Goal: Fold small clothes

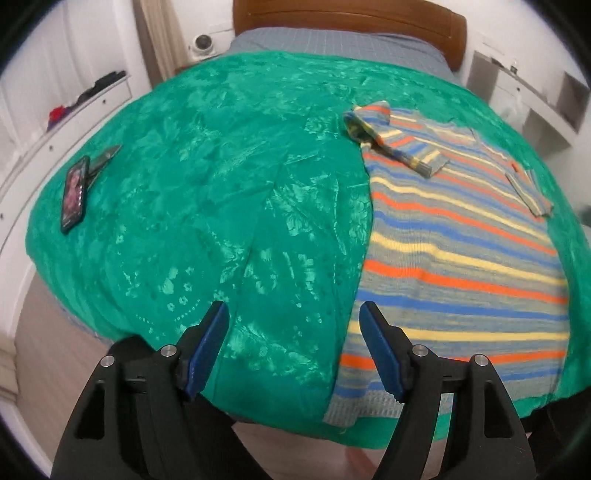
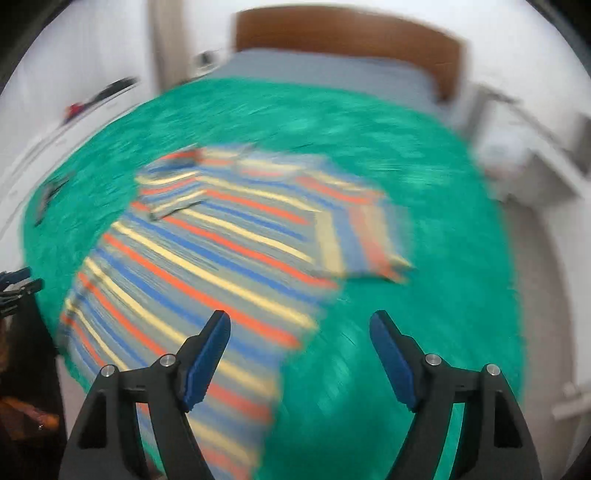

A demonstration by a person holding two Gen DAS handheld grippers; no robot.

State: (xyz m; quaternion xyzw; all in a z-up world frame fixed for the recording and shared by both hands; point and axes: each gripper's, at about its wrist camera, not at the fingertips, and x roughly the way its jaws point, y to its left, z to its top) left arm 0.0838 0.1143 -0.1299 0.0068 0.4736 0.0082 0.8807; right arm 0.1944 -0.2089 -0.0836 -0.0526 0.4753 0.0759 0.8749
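Striped shirt [image 1: 461, 236] beyond open tongs [image 1: 293, 332]

sweater [image 1: 461, 236] lies flat on the bedspread [image 1: 207, 192] — phone [image 1: 75, 192] well apart, far left.

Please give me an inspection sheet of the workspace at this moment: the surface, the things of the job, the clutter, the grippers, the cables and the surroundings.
Surface: green floral bedspread over a bed, wrinkled.
Job's things: striped sweater lies spread flat on the bedspread; one sleeve is folded in over the chest, the other sleeve lies at the far side.
Clutter: phone on the bedspread, apart from the sweater; a dark object beside it, unclear.
Grippers: left gripper open, holding nothing, above the sweater's near edge. Right gripper open, holding nothing; its view is motion-blurred.
Cables: nothing seen.
Surroundings: wooden headboard, white drawers, white shelving.
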